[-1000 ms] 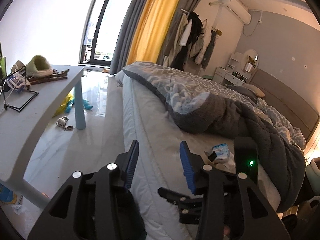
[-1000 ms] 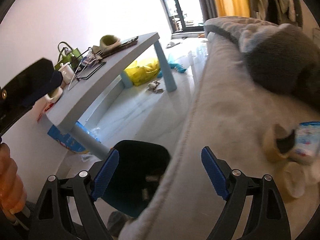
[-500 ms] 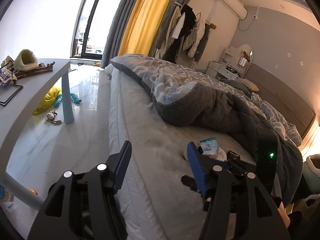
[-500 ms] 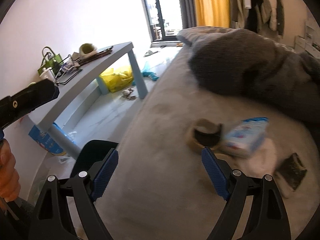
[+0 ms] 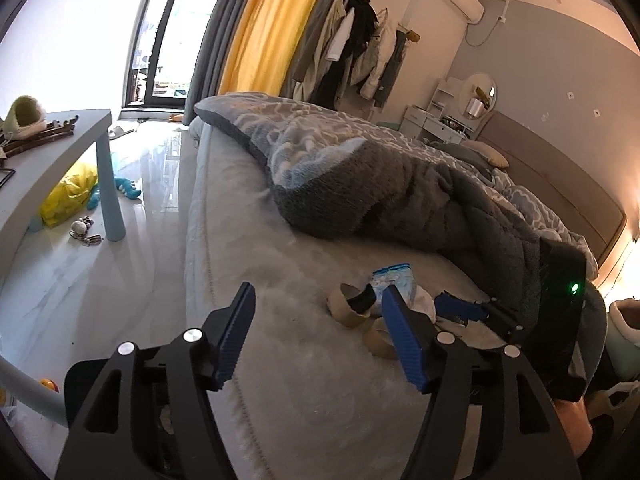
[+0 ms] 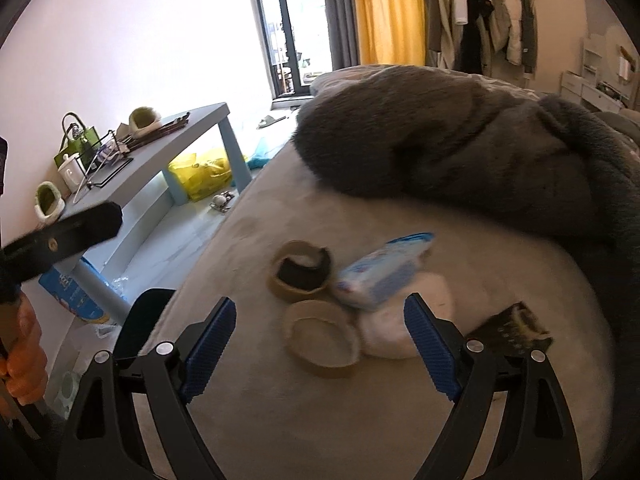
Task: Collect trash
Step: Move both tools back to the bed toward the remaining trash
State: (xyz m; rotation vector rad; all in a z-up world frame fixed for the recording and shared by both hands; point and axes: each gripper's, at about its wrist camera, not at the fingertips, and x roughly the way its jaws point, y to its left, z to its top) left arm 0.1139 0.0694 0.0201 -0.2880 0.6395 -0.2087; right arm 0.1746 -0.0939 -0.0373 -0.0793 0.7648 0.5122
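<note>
Both tongs hold nothing: the left gripper [image 5: 318, 334] is opening its jaws, and the right gripper [image 6: 322, 342] stands wide over the litter on the grey bed sheet [image 6: 280, 420]. At twelve o'clock lie two brown cardboard tape rings [image 6: 320, 338]; at one o'clock, a blue-and-white soft packet [image 6: 382, 276]. Closing could snag the sheet or squash a ring. Packet print is unreadable.

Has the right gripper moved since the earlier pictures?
Yes. The right gripper has swung from the bed's edge, with floor beneath, over the mattress toward the tape rolls; jaws open.
</note>
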